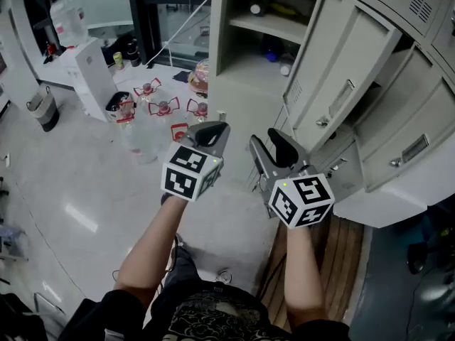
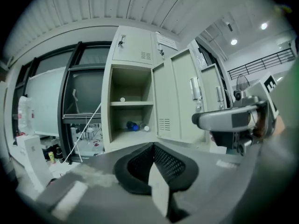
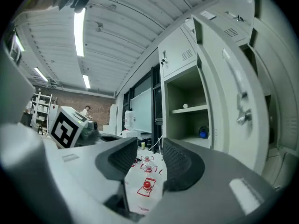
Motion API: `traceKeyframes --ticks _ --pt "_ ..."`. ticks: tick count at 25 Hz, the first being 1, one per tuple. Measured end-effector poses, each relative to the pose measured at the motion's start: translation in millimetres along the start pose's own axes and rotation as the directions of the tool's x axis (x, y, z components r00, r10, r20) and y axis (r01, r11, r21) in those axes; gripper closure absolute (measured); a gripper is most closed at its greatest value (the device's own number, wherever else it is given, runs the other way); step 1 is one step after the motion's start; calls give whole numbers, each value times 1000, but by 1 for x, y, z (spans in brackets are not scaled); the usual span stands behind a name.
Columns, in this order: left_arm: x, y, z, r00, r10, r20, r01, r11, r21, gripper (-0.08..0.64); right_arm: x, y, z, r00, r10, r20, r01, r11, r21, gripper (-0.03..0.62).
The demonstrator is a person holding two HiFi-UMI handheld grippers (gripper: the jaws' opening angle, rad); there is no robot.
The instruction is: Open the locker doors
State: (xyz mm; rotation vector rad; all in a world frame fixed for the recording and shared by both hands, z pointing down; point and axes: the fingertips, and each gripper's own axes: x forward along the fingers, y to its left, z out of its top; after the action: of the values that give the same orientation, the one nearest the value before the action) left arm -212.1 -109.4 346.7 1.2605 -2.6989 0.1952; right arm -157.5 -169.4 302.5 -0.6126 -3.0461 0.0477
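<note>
1. Left hand-held gripper (image 1: 212, 131): jaws together, nothing between them; held in front of the lockers (image 1: 231, 84), short of them.
2. Right hand-held gripper (image 1: 269, 142): jaws apart, nothing clamped; just beside the left one, on the side of the lockers' swung doors.
3. Locker doors (image 1: 334, 84): several standing open, right of the lockers' open bay.
4. Open bay: one shelf (image 1: 274, 25); a blue item (image 1: 271, 54) below it.
5. Red-capped bottles (image 1: 165, 108): on the floor, left of the lockers.

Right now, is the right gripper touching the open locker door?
Apart. In the right gripper view the right gripper has open, empty jaws, and the locker door stands clear to their right.
</note>
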Motion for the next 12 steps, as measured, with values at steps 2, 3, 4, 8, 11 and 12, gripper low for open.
traceKeyframes --ticks 2,3,4,8,11,12 --pt "-3 17 -12 1000 16 -8 -16 1000 -5 558 25 5 -18 1000 8 -25 -8 1000 1 416" --pt "-5 27 -18 1000 23 -13 -23 1000 -10 557 38 8 -27 999 15 -37 -15 1000 3 416" --pt "-7 37 -23 999 30 -19 -30 999 -13 558 50 12 -35 999 22 -47 -22 1000 5 416" --pt "-9 80 -44 998 52 -39 -52 999 2 557 98 22 -66 997 25 -67 -24 1000 20 416" --pt "-5 111 -60 997 62 -45 -61 998 8 558 131 21 -93 996 11 -92 -8 999 33 416" --pt "-4 120 -65 997 58 -51 -58 998 3 557 141 21 -104 995 7 -102 -3 999 39 416"
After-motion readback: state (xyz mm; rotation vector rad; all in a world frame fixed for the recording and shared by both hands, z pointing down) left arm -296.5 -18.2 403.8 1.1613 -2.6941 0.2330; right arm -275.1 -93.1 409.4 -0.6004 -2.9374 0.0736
